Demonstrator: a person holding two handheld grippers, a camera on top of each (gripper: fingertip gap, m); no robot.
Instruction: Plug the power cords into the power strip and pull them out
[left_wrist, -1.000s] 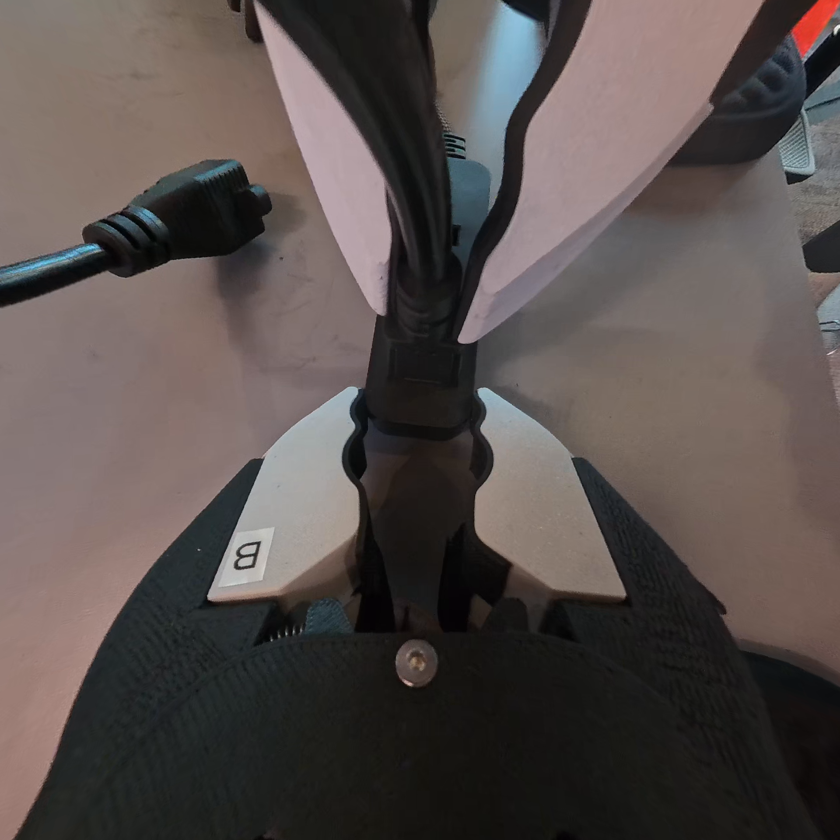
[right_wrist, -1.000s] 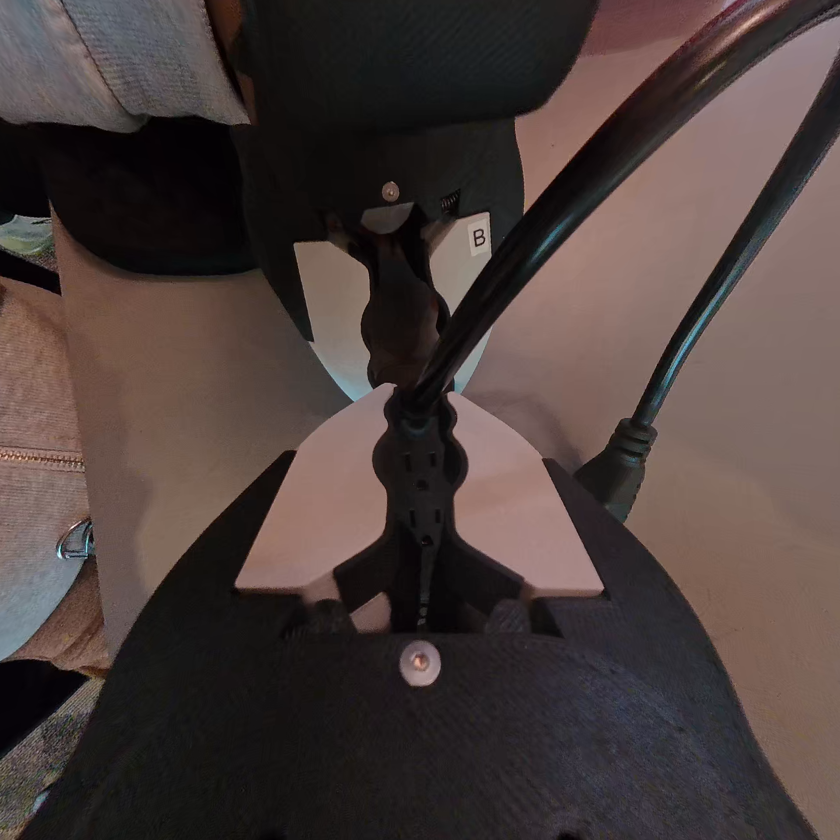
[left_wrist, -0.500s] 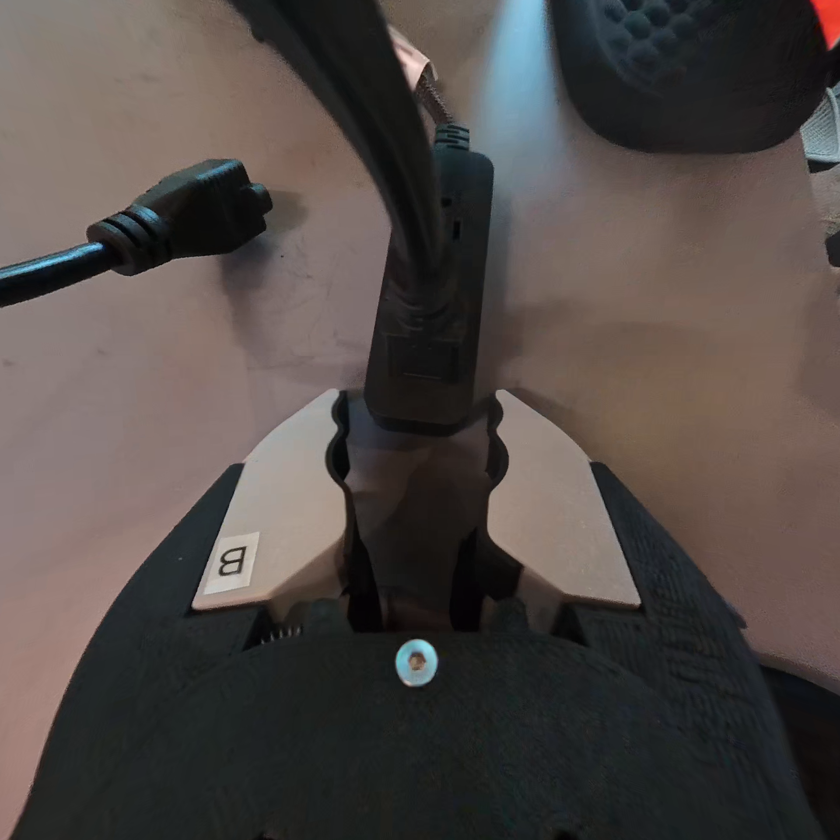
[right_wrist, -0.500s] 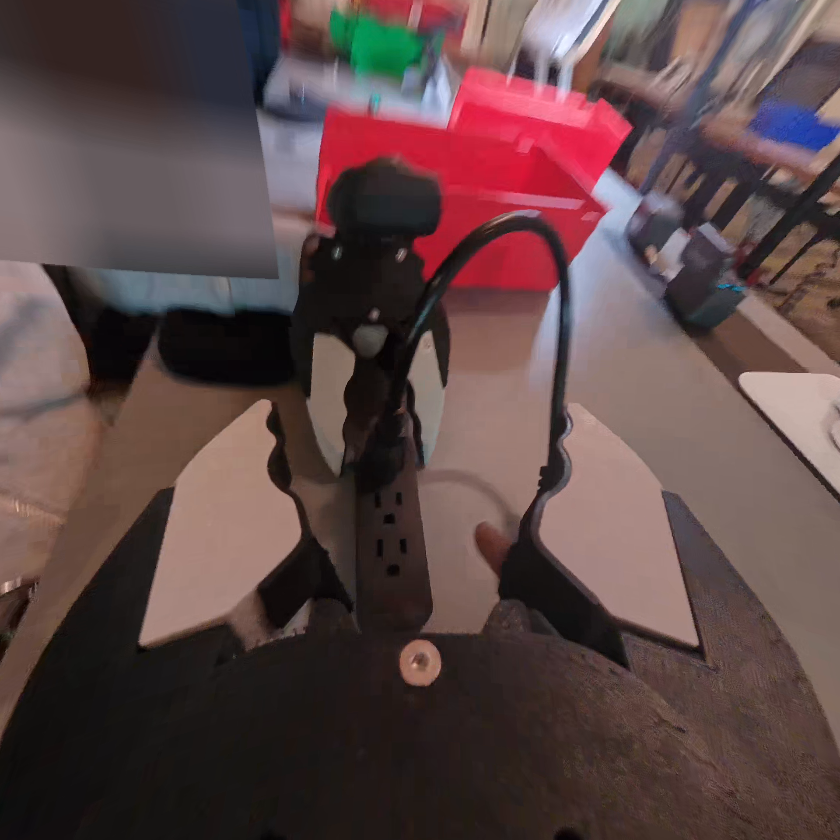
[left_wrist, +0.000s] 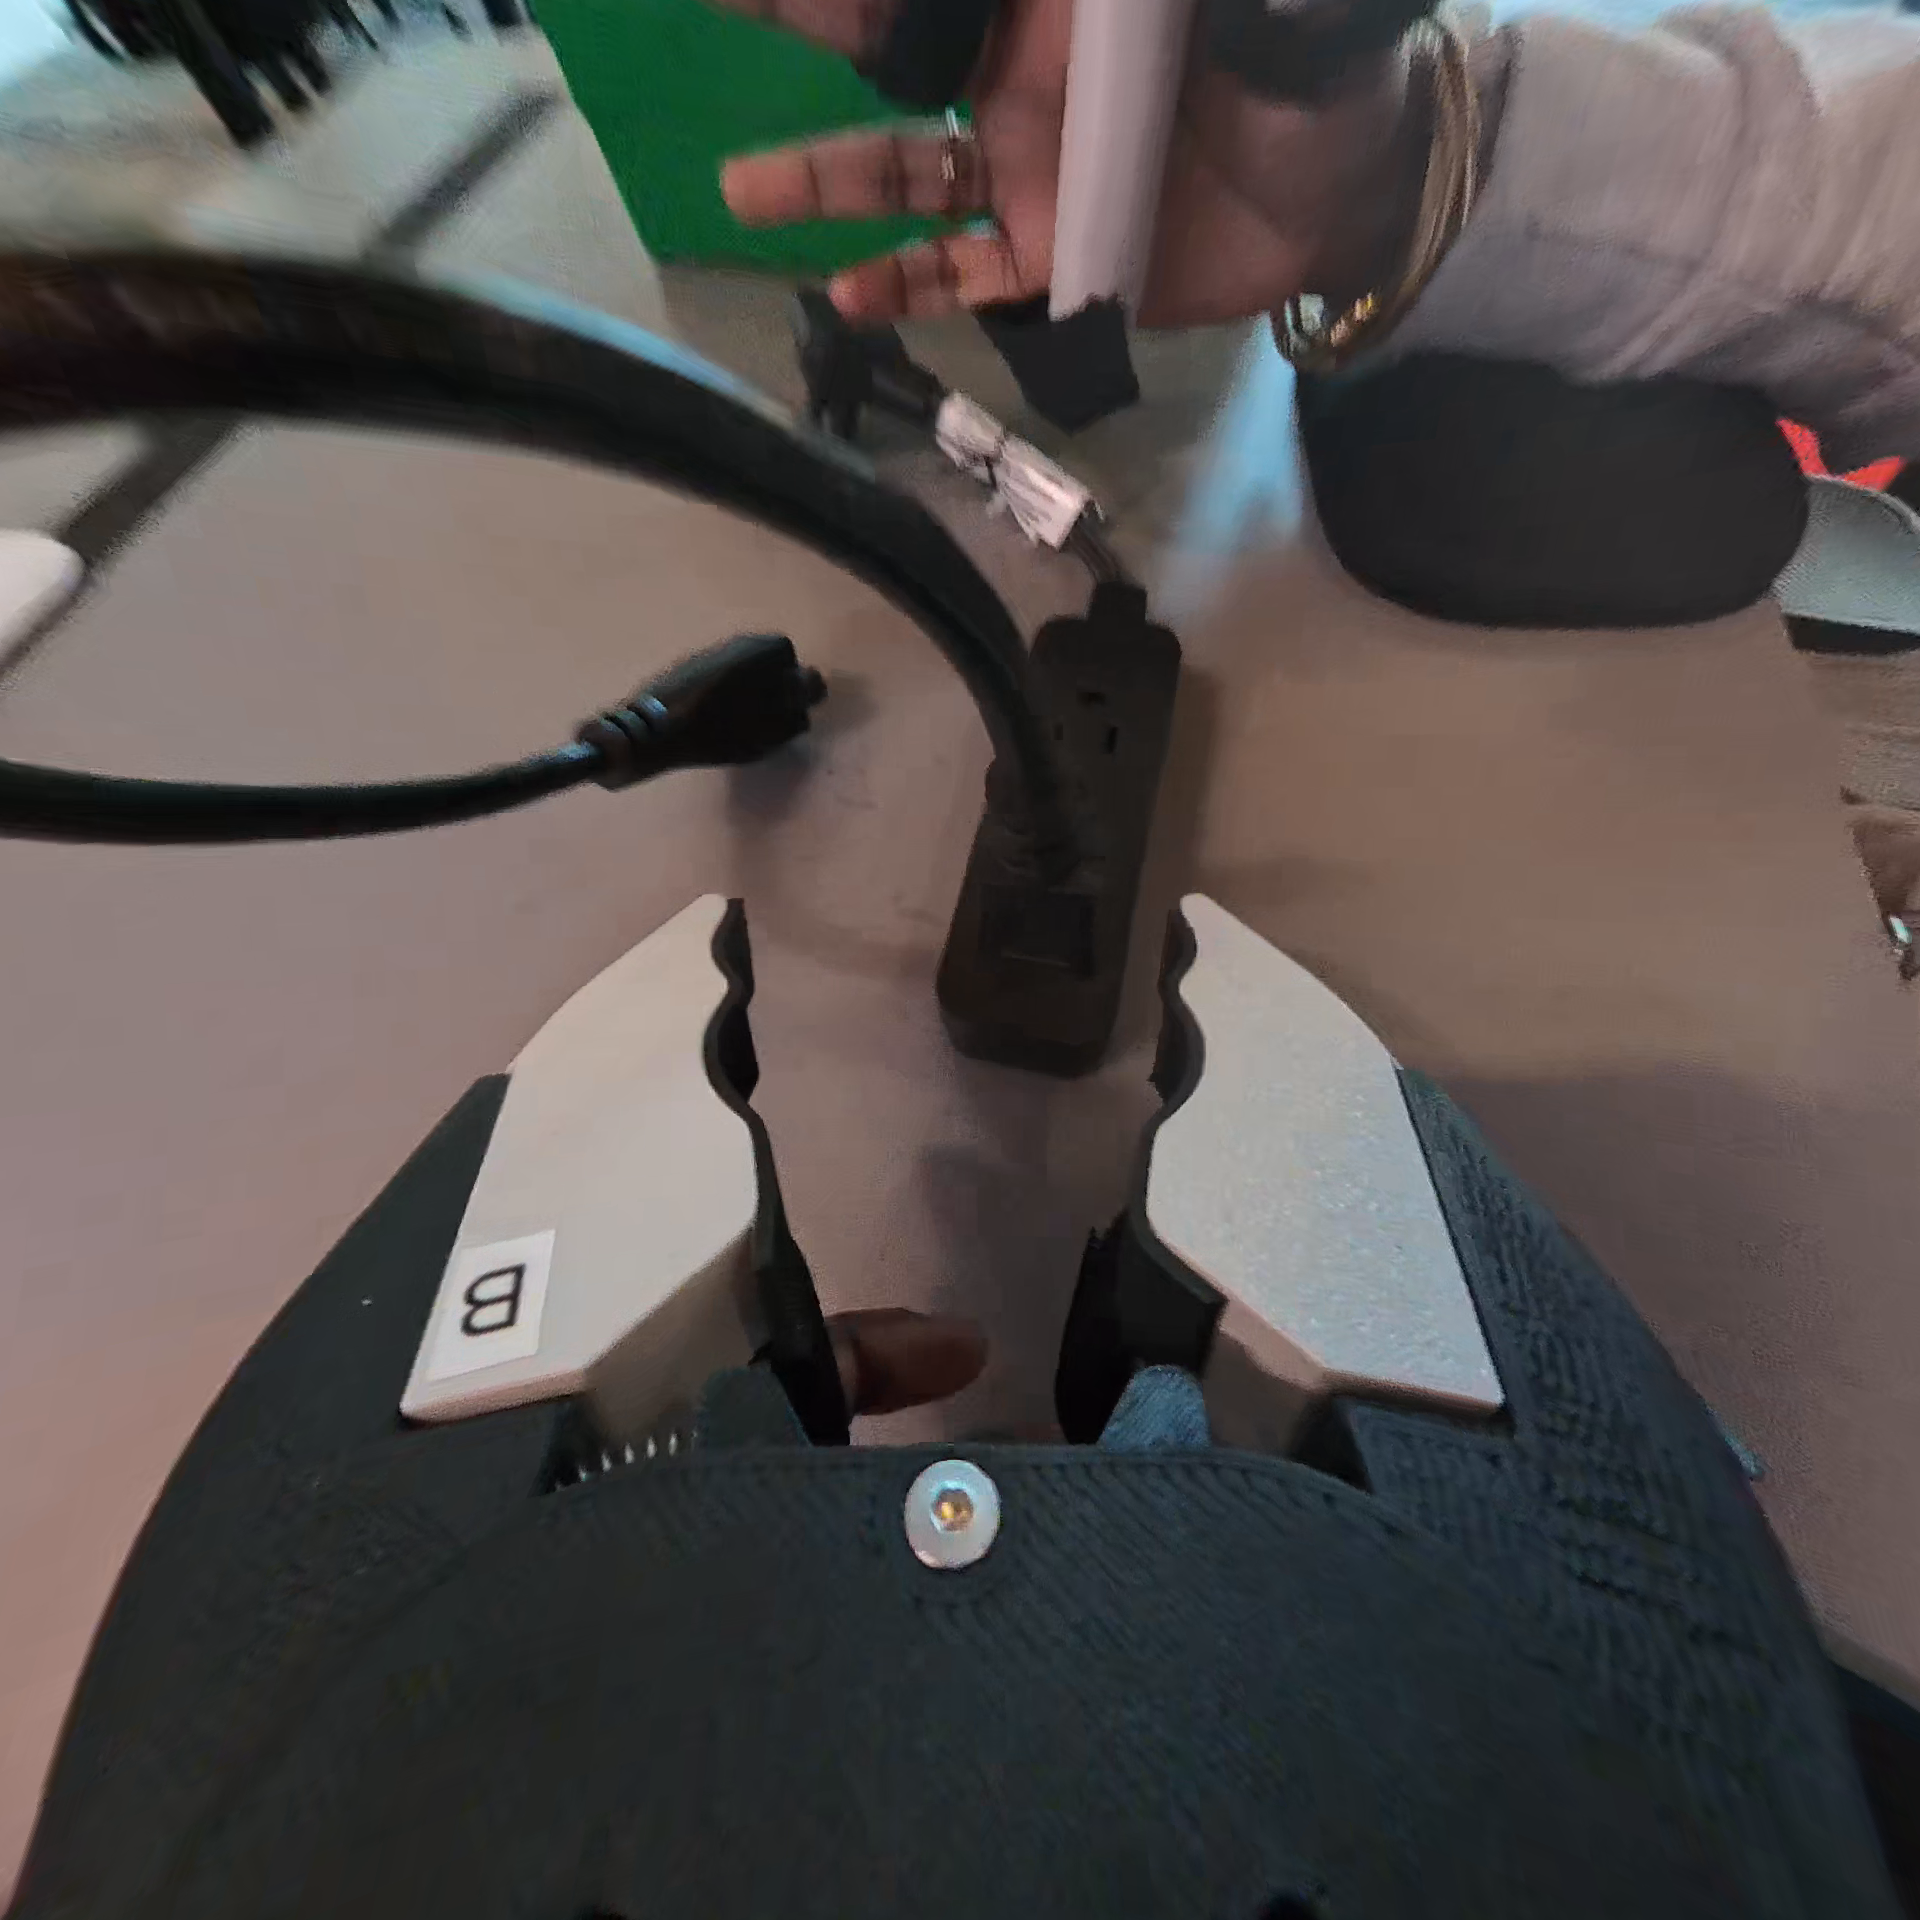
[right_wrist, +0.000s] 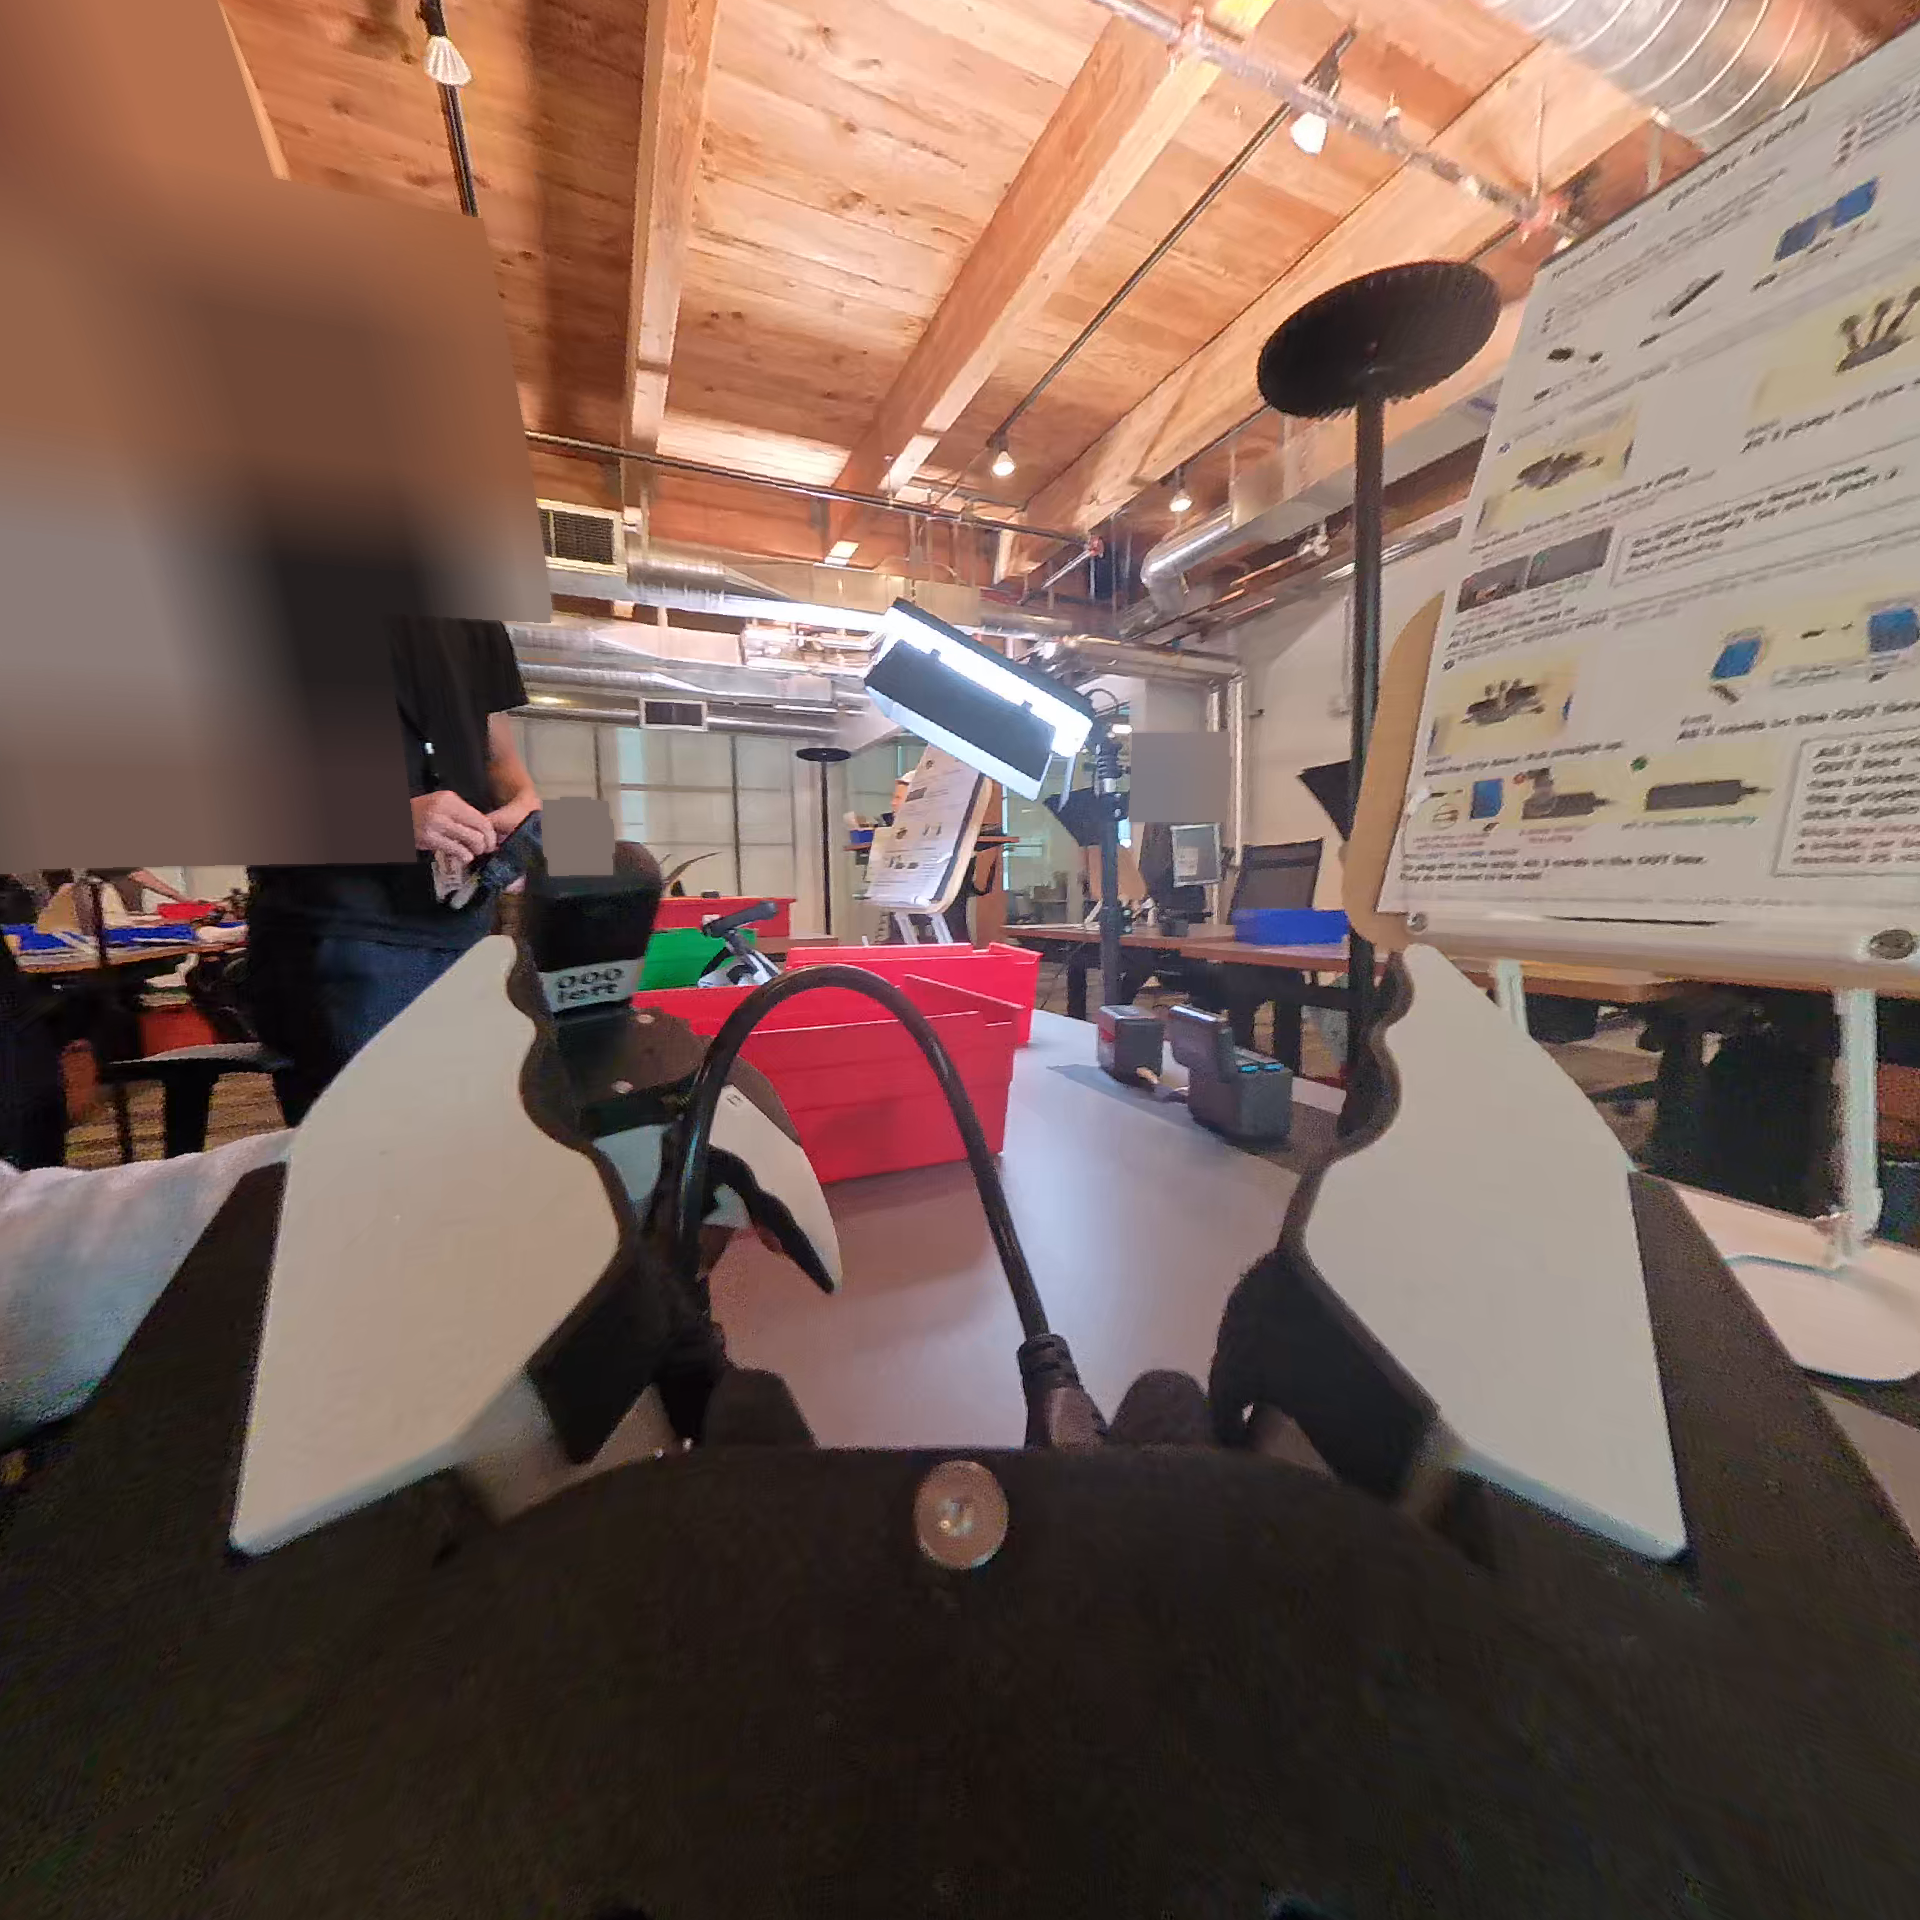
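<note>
Both sets of fingers spread and empty, left gripper just short of the power strip flat on the tabletop, one cord plugged in, a loose plug lying left, probably awaiting its turn.

Red bins on grey table, instruction board, black floor lamp, wooden ceiling

We see our left gripper with its fingers spread apart, empty. Just beyond them a black power strip lies on the grey table, one thick cord plugged in. To the left lies a loose plug. Far off, a hand is blurred.
</note>
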